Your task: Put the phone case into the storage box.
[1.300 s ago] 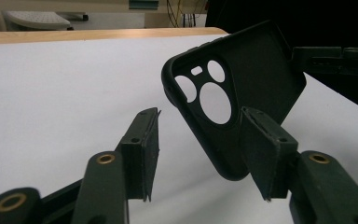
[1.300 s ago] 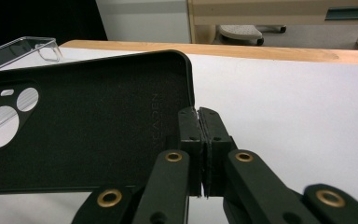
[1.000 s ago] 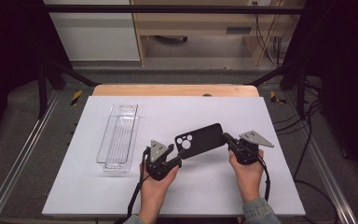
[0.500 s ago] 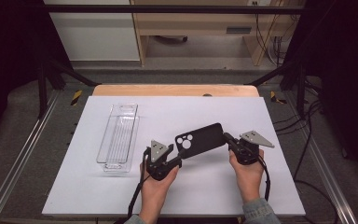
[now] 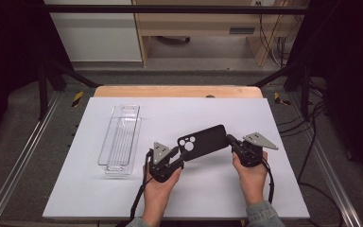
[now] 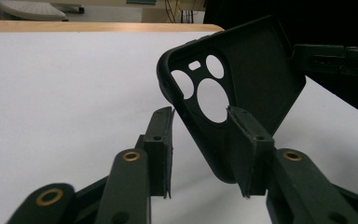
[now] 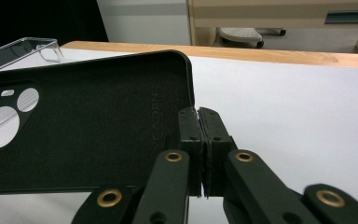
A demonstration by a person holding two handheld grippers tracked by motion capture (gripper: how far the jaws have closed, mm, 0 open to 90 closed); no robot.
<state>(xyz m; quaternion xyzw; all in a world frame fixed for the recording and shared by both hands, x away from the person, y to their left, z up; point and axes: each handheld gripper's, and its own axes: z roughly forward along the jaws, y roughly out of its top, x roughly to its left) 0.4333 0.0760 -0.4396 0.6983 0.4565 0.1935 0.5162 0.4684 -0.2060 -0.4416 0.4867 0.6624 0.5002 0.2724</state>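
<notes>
Left gripper view: black silicone phone case (image 6: 242, 79), pinched endwise by right tool (image 5: 230, 140), slants between left tool's (image 6: 200, 140) closing, spread jaws.

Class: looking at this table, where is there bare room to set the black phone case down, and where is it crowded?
Free: the white mat right of the case, its far strip along the wooden edge, and its near left corner below the clear tray. Crowded: mid-table, where the left tongs and right tongs meet the case, with the tray beside.

A wooden desk (image 5: 203, 28) and white cabinet (image 5: 94, 33) stand beyond the table (image 5: 264, 198), over grey floor (image 5: 189, 76).
</notes>
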